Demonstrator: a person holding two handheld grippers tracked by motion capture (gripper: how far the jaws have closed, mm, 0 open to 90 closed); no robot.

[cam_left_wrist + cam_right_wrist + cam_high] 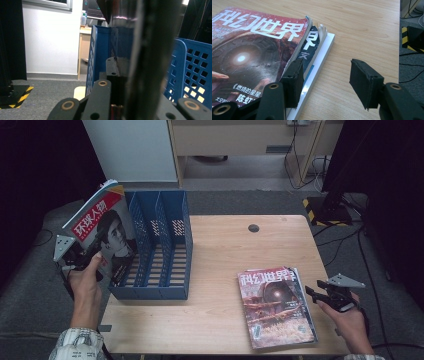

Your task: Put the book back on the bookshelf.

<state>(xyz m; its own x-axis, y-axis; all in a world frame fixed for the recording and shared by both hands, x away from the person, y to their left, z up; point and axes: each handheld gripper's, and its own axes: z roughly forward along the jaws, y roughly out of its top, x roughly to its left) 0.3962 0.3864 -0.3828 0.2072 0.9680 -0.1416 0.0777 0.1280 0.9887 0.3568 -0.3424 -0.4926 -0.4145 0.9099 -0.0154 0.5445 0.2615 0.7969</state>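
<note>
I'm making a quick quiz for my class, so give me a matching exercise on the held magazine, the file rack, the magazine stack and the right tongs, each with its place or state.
Things:
1. held magazine
2. blue file rack
3. magazine stack
4. right tongs

Places or states:
A. open, beside the stack's right edge
B. lying flat on the table's right part
C. gripped by the left tongs, tilted at the rack's left side
D. standing on the table's left part

Pairs: 1-C, 2-D, 3-B, 4-A

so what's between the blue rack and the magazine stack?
Bare wooden table in the high view: nothing lies between the rack and the stack. The right gripper sits on the stack's far side.
</note>
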